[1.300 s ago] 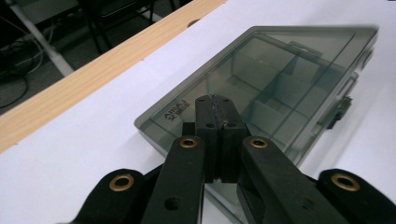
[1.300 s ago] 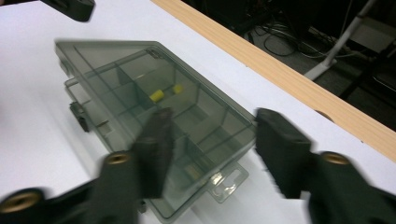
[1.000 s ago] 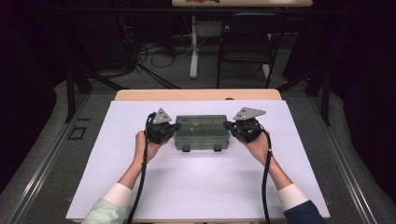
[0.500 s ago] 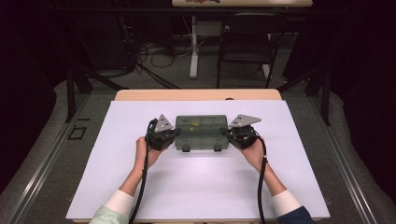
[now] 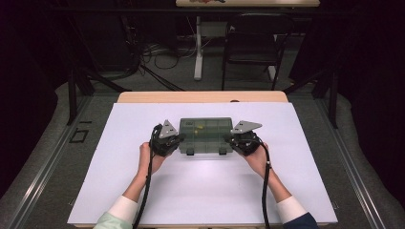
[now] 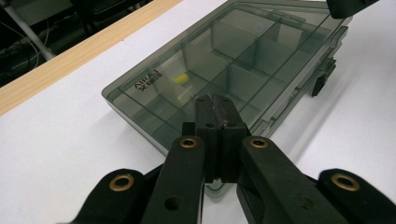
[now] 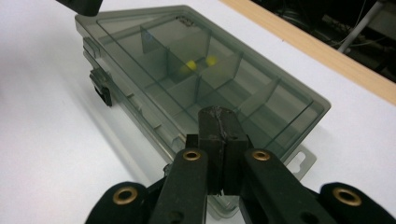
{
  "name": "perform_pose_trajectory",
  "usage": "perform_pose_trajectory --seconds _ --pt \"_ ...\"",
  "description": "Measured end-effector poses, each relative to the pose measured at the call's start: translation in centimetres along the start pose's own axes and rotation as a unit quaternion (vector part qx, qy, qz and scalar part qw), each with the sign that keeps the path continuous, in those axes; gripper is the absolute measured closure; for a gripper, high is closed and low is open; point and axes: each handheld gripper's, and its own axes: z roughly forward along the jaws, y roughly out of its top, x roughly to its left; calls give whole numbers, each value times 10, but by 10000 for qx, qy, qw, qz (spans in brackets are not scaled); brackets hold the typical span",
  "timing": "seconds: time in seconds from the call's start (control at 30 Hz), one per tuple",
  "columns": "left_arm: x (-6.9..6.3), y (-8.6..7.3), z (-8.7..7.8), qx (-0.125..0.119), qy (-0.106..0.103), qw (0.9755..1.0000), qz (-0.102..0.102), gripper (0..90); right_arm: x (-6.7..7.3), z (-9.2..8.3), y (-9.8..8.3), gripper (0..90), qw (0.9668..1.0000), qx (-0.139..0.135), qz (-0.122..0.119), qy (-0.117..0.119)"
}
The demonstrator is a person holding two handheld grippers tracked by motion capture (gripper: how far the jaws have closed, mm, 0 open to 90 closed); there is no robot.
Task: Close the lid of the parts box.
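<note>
A smoky transparent compartment box [image 5: 205,136] lies flat with its lid closed on the white sheet [image 5: 205,191]. Through the lid I see dividers and small yellow pieces [image 7: 190,65]. Two black latches [image 7: 102,91] sit on its near long side. My left gripper [image 5: 179,141] is at the box's left end, its jaws shut with nothing between them, and its tips [image 6: 217,100] lie over the lid's edge. My right gripper [image 5: 231,140] mirrors it at the right end, shut and empty, tips [image 7: 217,112] over the lid. Whether the tips press on the lid I cannot tell.
The white sheet covers most of a wooden table, whose bare edge [image 5: 200,97] runs along the far side. Beyond it stand a black chair [image 5: 250,47] and a white table leg [image 5: 197,52] among floor cables. Metal rails flank the table.
Both grippers have come down and slightly nearer at the box's ends, the right one more. The box has not moved, and both pairs of jaws stay shut.
</note>
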Motion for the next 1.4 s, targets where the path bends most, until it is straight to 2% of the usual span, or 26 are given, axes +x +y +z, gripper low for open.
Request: perform_pose_trajectory --seconds 0.4,0.97,1.0,1.03,1.07,1.3,1.4 --pt "-1 -8 11 207 -75 9997 54 895 1 6 -6 900 9998 198 -24 31" --pt "-1 -10 12 202 -115 9997 19 896 0 8 -7 900 9997 224 12 73" --pt "-1 -10 13 276 -122 9995 51 896 0 8 -7 900 9997 240 10 72" --pt "-2 -12 15 309 -94 9995 55 897 0 10 -8 900 9992 381 -44 60" --pt "-2 -13 15 255 -96 9996 44 898 1 11 -10 900 9992 384 -42 81" --pt "0 -13 14 297 -84 9995 -1 898 2 11 -10 900 9993 371 -20 34" --pt "0 -14 15 278 -83 9995 -97 899 2 11 -11 900 9994 345 41 50"
